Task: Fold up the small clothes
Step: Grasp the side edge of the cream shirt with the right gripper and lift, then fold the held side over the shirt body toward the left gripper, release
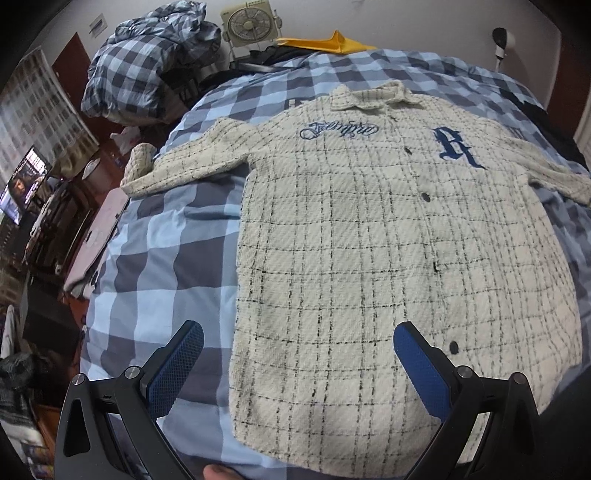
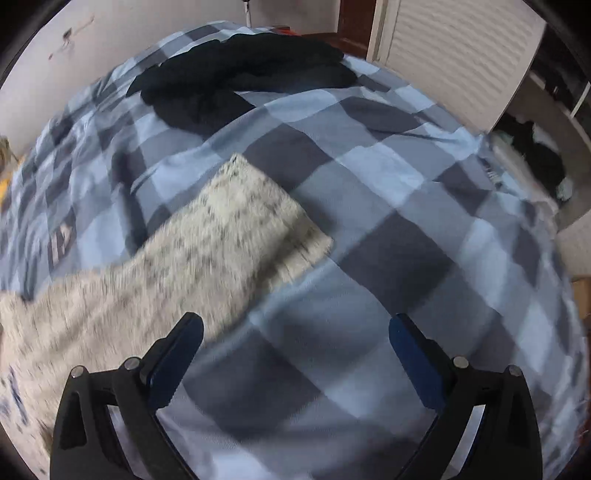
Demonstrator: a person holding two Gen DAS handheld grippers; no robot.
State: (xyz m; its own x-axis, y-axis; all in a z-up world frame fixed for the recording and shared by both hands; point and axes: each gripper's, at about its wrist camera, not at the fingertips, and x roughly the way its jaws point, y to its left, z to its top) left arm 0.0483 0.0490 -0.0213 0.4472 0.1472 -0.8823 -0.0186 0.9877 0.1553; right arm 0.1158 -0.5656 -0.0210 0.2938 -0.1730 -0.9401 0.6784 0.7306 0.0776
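In the left wrist view we see the shirt [image 1: 369,229] spread flat, front up, over the middle and right of the frame on the bed [image 1: 162,236]. It is cream with a thin dark check, its collar toward the top, blue script on one side of the chest and a blue letter R on the other, dark buttons running down the middle. One sleeve reaches out to the left, its cuff at the bed's edge; the other runs off to the right. Our left gripper [image 1: 299,354] sits at the bottom of the frame with its jaws spread wide and nothing between them; one finger is over the bedcover, the other over the shirt's lower part near the hem.

At upper left we see a heap of checked bedding [image 1: 147,59], and a fan [image 1: 247,26] stands at top center.

The right wrist view is blurred. A shirt sleeve [image 2: 207,243] lies from lower left toward the middle, its cuff flat on the checked cover. Our right gripper [image 2: 295,350] is at the bottom, jaws spread and empty, the left finger just beside the sleeve's edge. A black garment [image 2: 236,81] lies at the top of the frame, well apart from the sleeve.
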